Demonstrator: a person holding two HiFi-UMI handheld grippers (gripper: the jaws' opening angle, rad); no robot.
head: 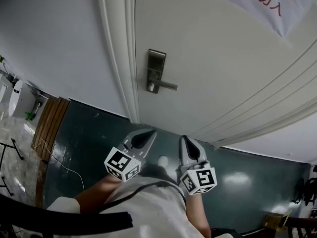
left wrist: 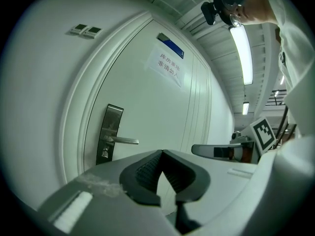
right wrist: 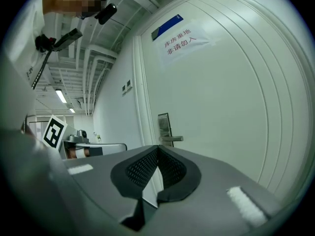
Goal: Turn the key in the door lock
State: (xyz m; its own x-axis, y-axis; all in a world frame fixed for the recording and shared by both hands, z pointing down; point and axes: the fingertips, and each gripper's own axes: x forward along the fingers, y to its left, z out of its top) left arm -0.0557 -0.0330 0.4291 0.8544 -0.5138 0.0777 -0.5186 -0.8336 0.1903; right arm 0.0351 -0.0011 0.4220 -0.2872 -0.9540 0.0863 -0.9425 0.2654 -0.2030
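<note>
Item: lock [head: 156, 71] on door [head: 223, 58]; key [left wrist: 105, 152] apparently below handle [head: 167, 86]. Your L gripper [head: 148, 134] & R gripper [head: 187, 142]: both clenched, empty, aimed doorward, well short of lock, prob. approach stance.

Soft even light, fisheye-warped edges

The door [head: 223, 58] is white, and so is the wall [head: 64, 43] at the frame's left. The lock plate [head: 156, 69] and lever [head: 168, 86] are brushed silver-grey. At the upper right, a white sign [head: 267, 1] bears red characters. In the left gripper view a blue strip [left wrist: 171, 45] sits above it. The floor [head: 94, 133] is dark green, with a brown wood band [head: 49, 128] at the left. The left gripper [head: 150, 134] and right gripper [head: 186, 142] are grey with black, finely dotted pads [left wrist: 145, 173]. Their cubes [head: 121, 165] carry black-and-white square markers.
</note>
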